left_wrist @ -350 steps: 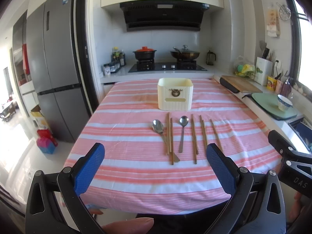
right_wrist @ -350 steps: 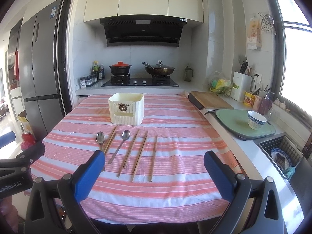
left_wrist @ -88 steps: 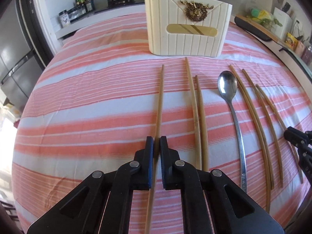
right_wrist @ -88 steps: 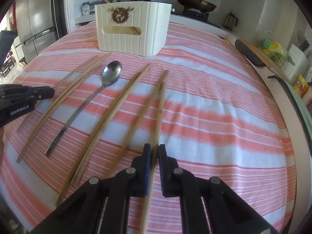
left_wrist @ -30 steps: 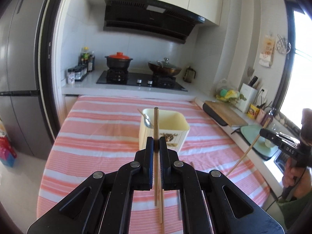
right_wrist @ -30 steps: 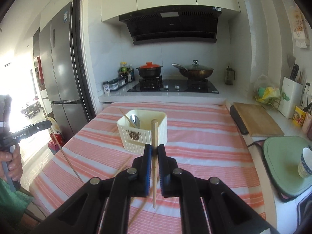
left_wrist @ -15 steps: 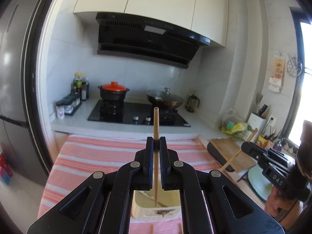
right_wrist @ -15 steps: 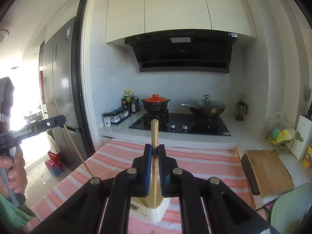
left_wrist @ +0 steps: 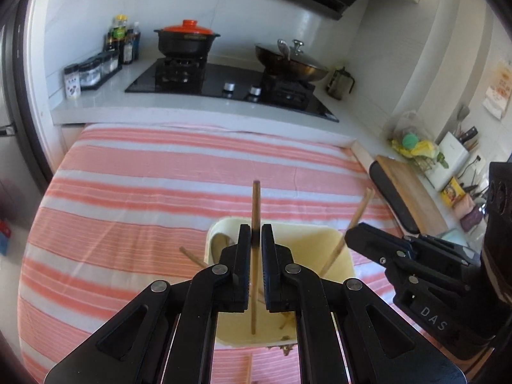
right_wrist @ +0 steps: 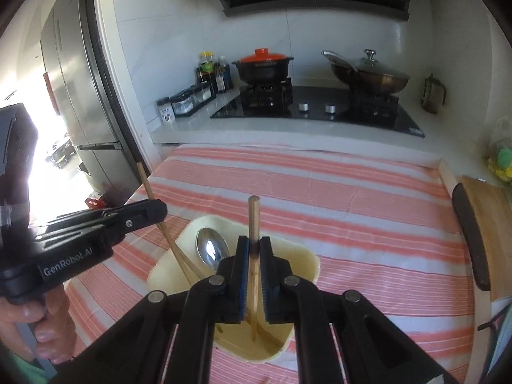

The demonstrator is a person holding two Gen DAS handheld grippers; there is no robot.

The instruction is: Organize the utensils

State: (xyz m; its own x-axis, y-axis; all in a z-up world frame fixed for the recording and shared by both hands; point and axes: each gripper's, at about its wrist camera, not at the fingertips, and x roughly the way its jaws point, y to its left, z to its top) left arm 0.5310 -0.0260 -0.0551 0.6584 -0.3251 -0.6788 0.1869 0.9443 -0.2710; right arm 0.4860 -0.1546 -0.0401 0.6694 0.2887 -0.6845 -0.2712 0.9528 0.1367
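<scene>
Both grippers had swung from the striped tablecloth's near edge to above the cream ribbed plastic caddy (left_wrist: 339, 256). The left gripper (left_wrist: 255, 249) was loosening on its wooden chopstick (left_wrist: 255, 198) (tip already inside); the right gripper (right_wrist: 254, 256) stayed clenched on another chopstick (right_wrist: 253, 217).

Cream ribbed plastic utensil box (right_wrist: 300, 256) mouth is crowded: a steel spoon (right_wrist: 212, 251) at 10 o'clock and leaning wooden chopsticks (right_wrist: 187, 264) obstruct it. Striped pink tablecloth (left_wrist: 160, 176) toward 12 o'clock lies bare; black-edged wooden cutting board (right_wrist: 483, 227) bounds 3 o'clock.
</scene>
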